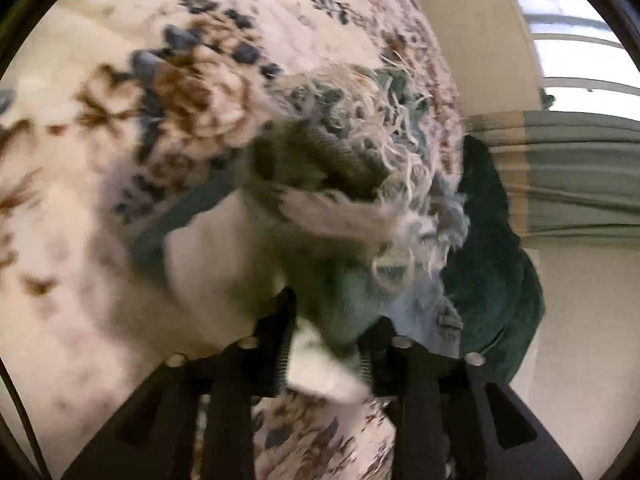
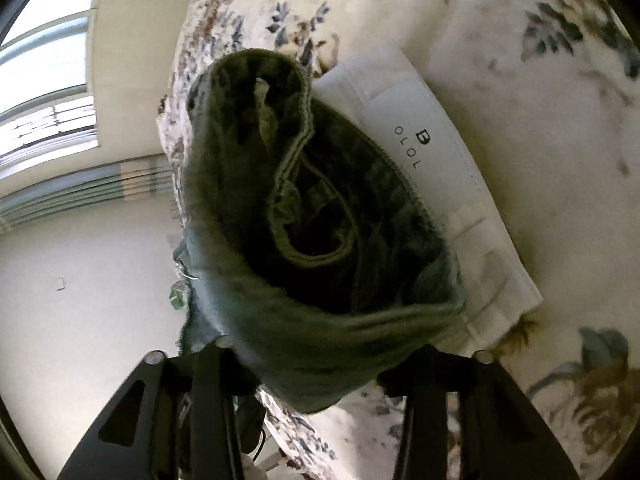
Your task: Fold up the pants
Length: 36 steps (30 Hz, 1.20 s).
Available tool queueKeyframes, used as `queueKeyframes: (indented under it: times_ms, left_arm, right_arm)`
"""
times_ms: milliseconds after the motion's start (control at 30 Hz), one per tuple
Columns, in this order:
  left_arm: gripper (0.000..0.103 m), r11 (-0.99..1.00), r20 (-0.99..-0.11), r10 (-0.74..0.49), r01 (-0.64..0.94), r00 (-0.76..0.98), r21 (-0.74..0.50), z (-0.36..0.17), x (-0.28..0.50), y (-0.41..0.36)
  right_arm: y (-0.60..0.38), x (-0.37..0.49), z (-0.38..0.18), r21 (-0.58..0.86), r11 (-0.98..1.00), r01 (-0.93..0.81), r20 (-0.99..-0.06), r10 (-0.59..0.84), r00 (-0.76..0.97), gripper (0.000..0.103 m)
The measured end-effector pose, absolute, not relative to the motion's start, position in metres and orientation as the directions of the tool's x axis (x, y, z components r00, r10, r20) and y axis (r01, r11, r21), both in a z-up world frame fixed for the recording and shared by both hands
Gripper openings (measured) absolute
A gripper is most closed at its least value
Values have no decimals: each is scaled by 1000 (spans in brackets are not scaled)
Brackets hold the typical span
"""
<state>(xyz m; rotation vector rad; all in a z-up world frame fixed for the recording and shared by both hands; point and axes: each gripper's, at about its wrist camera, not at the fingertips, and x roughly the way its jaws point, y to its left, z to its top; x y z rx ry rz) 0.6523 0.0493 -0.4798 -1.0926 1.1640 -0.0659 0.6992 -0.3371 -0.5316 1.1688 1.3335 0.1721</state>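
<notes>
Both grippers grasp cloth: our left gripper (image 1: pixel 328 344) pinches a frayed, faded edge, our right gripper (image 2: pixel 316 364) clamps a thick olive band. The pants (image 2: pixel 312 220) hang bunched between us above the floral bedspread (image 2: pixel 540 92), partly over a folded white garment (image 2: pixel 432 140). We judge the loose frayed threads could slip from the left jaws, or the drooping bundle could drag that white piece askew. Dark green, crumpled, ragged at one end.

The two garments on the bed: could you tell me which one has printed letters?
The white one, lying flat; the green pants bear none and hang bunched from the fingers.
</notes>
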Motion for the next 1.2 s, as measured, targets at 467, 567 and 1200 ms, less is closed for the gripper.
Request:
queueKeyframes:
  times_ms: [467, 567, 1200]
  left_arm:
    - [85, 988, -939, 53, -156, 341, -1, -395, 653, -7]
    - [85, 991, -925, 72, -135, 374, 22, -382, 654, -15]
    - [101, 996, -810, 92, -58, 579, 72, -222, 509, -26]
  right_arm:
    - [-255, 647, -380, -26, 986, 163, -942, -79, 326, 94]
    - [-251, 636, -361, -49, 982, 180, -929, -111, 353, 94]
    - [-238, 456, -197, -58, 979, 194, -829, -155, 538, 96]
